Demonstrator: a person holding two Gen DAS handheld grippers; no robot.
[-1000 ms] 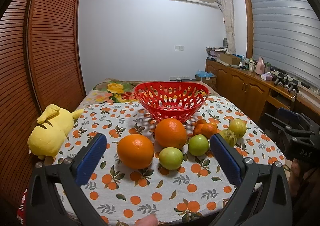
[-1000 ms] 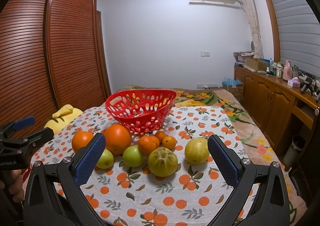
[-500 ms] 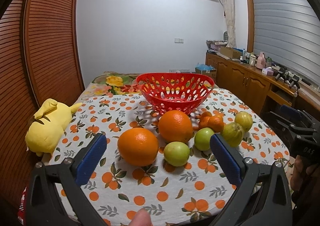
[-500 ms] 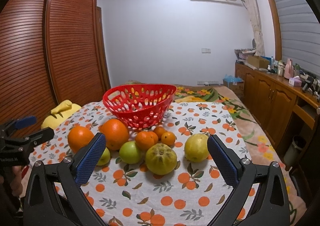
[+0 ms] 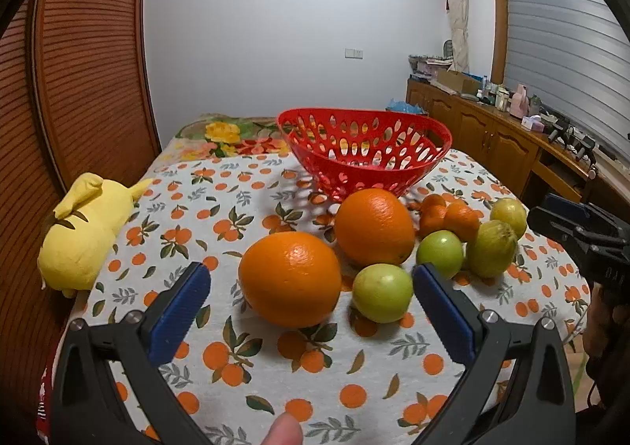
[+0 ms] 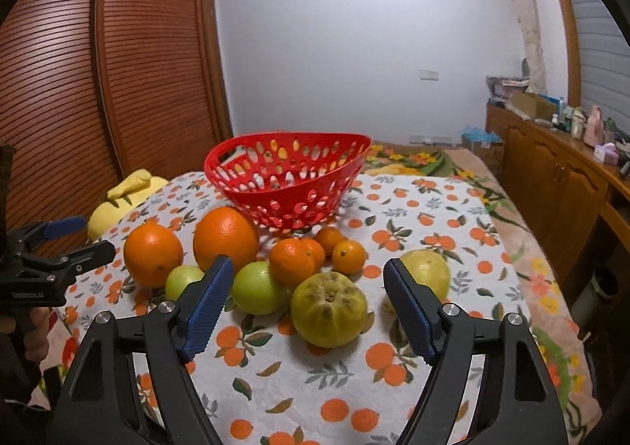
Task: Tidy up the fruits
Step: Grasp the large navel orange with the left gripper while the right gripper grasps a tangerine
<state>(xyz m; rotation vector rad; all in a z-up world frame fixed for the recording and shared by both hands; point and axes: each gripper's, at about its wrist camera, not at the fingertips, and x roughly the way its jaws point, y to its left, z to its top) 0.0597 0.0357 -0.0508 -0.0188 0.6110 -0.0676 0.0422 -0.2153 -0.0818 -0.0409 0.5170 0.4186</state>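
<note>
Your left gripper (image 5: 309, 297) hangs low over the patterned tablecloth (image 5: 252, 374), jaws spread wide with nothing pinched. The near orange (image 5: 289, 279) sits on the cloth just ahead of the gap between those blue pads (image 5: 179, 307), untouched. At its 3 o'clock lies a green fruit (image 5: 382, 292), just beside the right pad.

At 1 o'clock from the near orange you've got the second orange (image 5: 374, 225), and past that, at 12, the red basket (image 5: 364, 152) (nothing visible inside it from either view).

Your right gripper (image 6: 305, 303) has just been narrowing its jaws, and they stand apart with no fruit gripped. The ribbed yellow-green fruit (image 6: 330, 309) rests on the cloth ahead of the gap between them, clear of both pads. At its 9 o'clock is another green fruit (image 6: 258, 287); at 11 to 12 o'clock the small tangerines (image 6: 293, 260) cluster together, touching. A pale yellow fruit (image 6: 427, 272) peeks out behind the right pad at 2 o'clock.

Far left, at the table's edge, a yellow plush toy (image 5: 84, 232) lies on its side.
</note>
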